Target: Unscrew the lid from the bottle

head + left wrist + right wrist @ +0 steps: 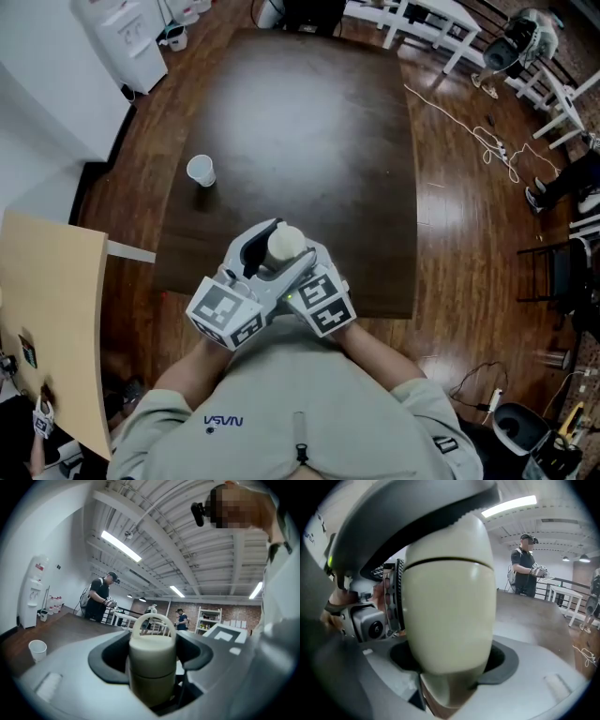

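Cream bottle (286, 242) held over the dark wooden table (281, 122), at 6 o'clock of its top, close to the person's chest. Left gripper (152, 656) spread wide yet clamped on the loop-handled lid (152, 641), dark pads pressing on either side. Right gripper (450, 667) equally wide, closed around the bottle's lower body. Lid seated on the bottle, seam showing. White paper cup (201, 170) standing near the tabletop's 9 o'clock edge, well apart.
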A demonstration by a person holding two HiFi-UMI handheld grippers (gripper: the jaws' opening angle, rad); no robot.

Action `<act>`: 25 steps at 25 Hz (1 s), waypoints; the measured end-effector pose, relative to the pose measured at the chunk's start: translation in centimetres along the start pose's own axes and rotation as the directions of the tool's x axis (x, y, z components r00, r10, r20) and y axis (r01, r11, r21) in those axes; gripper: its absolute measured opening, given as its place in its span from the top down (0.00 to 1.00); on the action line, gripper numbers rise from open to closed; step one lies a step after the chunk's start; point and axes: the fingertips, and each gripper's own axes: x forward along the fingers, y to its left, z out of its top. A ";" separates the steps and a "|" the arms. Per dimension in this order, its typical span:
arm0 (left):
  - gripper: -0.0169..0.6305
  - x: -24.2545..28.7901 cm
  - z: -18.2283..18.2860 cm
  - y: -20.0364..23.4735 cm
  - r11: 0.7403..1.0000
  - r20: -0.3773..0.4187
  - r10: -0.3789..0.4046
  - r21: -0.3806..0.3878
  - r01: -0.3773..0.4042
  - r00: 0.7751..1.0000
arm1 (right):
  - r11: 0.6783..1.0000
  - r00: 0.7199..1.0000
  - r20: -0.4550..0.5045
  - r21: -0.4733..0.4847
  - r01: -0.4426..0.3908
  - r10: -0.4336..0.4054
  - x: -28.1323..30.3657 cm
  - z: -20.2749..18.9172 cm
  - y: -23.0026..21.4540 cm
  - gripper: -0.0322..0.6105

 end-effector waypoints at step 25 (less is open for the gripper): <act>0.48 -4.6 3.3 -7.1 0.713 0.022 -0.698 -0.068 0.698 0.715 | 0.502 0.524 -0.165 -0.160 -0.850 0.835 -9.4 0.4 9.9 0.48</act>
